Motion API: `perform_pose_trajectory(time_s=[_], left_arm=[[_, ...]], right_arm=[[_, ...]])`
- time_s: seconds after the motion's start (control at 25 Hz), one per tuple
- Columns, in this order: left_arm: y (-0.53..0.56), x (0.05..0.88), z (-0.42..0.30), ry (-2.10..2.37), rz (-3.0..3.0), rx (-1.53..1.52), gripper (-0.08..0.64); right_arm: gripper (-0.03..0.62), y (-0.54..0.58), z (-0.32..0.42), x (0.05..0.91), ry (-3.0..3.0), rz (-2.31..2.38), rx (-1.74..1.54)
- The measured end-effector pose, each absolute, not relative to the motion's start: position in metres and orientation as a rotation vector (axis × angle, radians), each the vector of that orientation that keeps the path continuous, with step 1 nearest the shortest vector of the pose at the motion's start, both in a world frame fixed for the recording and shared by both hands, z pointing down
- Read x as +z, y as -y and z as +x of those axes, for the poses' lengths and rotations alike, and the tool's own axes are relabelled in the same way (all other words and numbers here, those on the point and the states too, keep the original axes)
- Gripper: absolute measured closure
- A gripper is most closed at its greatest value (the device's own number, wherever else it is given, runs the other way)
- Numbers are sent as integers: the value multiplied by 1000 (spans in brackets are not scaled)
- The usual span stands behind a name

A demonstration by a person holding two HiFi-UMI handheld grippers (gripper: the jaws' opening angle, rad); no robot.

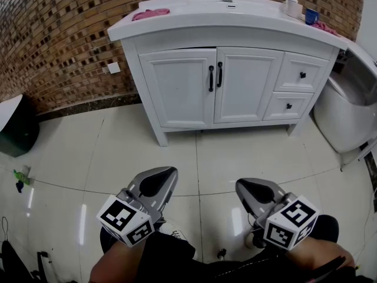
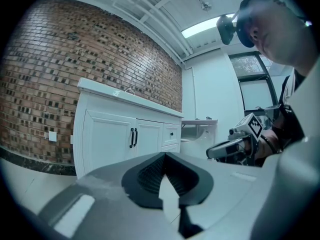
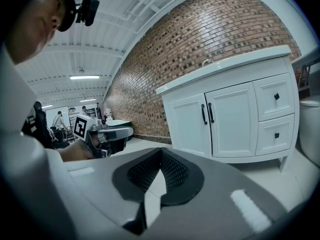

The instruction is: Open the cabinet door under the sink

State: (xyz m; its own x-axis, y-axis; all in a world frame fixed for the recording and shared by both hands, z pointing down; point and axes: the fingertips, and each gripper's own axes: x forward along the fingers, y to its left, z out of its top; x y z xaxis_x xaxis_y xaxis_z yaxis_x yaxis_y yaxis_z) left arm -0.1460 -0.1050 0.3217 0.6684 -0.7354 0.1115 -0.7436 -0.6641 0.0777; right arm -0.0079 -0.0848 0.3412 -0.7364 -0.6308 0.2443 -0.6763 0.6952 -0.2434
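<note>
- Head view: the cabinet [image 1: 235,81] stands against the brick wall with the sink [image 1: 227,5] on top. Both of its doors [image 1: 215,86] are closed, and their two black handles [image 1: 215,76] sit side by side at the middle seam.
- The left gripper [image 1: 160,180] and right gripper [image 1: 254,188] hover over the tiled floor [image 1: 194,152], well apart from the cabinet front and pointing toward it.
- Left gripper view: the left gripper [image 2: 164,156] has its jaws pressed together with nothing between them. The cabinet [image 2: 115,134] is ahead, with the handles [image 2: 133,137] clearly out of reach.
- Right gripper view: the right gripper [image 3: 160,151] also has its jaws closed on nothing. The cabinet [image 3: 225,119] is ahead and to its right.
- Step in hand: the approach, as I judge it; no handle has been touched.
- Next move: probably bring one gripper up to a handle, spread its jaws to straddle the thin upright bar, close on it, then pull outward along the door's swing.
</note>
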Motion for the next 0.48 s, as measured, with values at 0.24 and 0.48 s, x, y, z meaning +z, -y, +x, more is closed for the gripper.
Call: perform_pose_trajectory(time_s=[0.24,0.48], left_arm=[[113,317,-136,1261,2798,103,554],[129,306,-123,1280,2822,99,489]], right_arm=[[584,85,-8,337,2773,1075,475],[584,86,-1,332,2782,1101,484]])
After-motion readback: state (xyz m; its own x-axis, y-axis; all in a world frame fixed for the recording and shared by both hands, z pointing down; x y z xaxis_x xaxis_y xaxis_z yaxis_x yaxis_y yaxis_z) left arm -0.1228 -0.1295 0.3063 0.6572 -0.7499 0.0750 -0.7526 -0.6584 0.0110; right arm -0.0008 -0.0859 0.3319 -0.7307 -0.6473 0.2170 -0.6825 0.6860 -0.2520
